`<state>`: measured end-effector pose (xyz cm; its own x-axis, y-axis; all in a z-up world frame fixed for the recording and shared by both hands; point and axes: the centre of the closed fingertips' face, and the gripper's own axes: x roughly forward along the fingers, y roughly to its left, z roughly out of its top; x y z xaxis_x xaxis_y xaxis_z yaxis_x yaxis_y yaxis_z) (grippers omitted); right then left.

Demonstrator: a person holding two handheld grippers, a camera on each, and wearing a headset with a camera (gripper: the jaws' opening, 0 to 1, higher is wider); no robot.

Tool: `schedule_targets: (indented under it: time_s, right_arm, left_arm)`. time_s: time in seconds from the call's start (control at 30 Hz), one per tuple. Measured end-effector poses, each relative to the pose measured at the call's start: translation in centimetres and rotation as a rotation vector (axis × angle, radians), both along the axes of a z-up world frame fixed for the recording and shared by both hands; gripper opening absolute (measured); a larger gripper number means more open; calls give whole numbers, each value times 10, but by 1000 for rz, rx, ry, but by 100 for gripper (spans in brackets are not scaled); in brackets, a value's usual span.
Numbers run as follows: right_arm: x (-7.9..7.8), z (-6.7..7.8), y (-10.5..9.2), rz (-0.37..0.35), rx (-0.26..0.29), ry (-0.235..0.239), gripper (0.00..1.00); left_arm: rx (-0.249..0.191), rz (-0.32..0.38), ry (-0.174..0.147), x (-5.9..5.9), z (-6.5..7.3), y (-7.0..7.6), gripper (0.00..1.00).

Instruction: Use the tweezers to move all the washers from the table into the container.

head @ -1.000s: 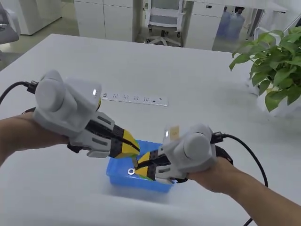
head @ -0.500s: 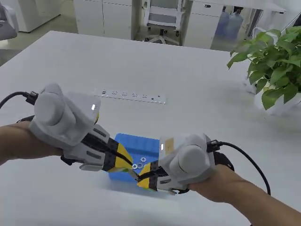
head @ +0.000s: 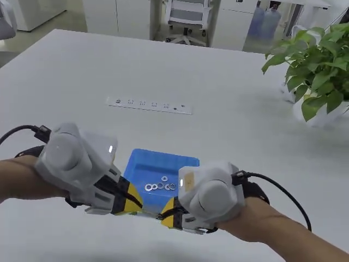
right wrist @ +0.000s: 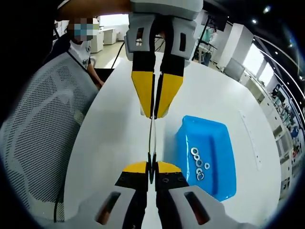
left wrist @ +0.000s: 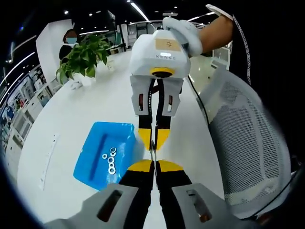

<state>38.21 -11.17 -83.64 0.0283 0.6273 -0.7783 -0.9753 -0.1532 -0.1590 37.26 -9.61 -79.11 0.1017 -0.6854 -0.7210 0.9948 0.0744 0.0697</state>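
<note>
A shallow blue container [head: 143, 161] [left wrist: 95, 160] [right wrist: 217, 143] sits on the white table with several steel washers [head: 160, 186] [left wrist: 111, 161] [right wrist: 198, 164] lying inside. Both grippers face each other tip to tip at its near side, off the tray. My left gripper [head: 132, 206] [left wrist: 153, 165] is shut on one end of the thin metal tweezers [right wrist: 152, 136] [left wrist: 152, 153]. From the opposite side, my right gripper [head: 167, 210] [right wrist: 151, 168] is shut on the other end. The tweezers hang level just above the table between the yellow fingertips.
A white power strip [head: 148, 105] lies behind the container. A potted green plant [head: 316, 65] stands at the right edge. An office chair [head: 188, 13] is beyond the table. A mesh chair back [left wrist: 248, 143] [right wrist: 43, 133] is close to the table's near edge.
Both grippers have drawn back from above the container to its near side, tips still together. The washers in the tray, partly covered before, now lie in plain sight.
</note>
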Motion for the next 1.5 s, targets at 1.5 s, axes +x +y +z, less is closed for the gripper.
schedule_targets:
  time_s: [1.5]
  right_arm:
    - [-17,-55,-14,-59,-59,81,6]
  left_arm:
    - [142,11,6,-10,-83,1,7]
